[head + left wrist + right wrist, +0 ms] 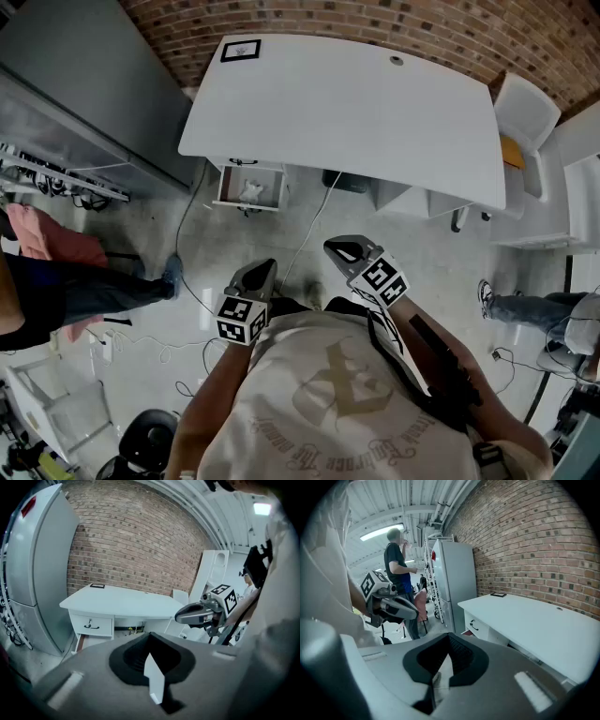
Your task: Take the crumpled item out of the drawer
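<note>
The white desk [356, 103] stands against the brick wall, with one drawer [225, 186] pulled open below its left end. A crumpled white item [251, 192] lies inside that drawer. My left gripper [262, 270] and right gripper [335, 247] are both held close to my chest, well short of the desk, over the floor. Each has its jaws together with nothing between them. In the left gripper view the desk [117, 604] is ahead and the right gripper [185, 616] hangs to the right. The right gripper view shows the left gripper [411, 613] at its left.
A tall grey cabinet [75, 84] stands left of the desk. A person [56, 281] is at the left and another person's shoe [486, 296] at the right. Cables [305, 234] trail over the floor. A black frame [240, 51] lies on the desk; a white chair [525, 108] is right.
</note>
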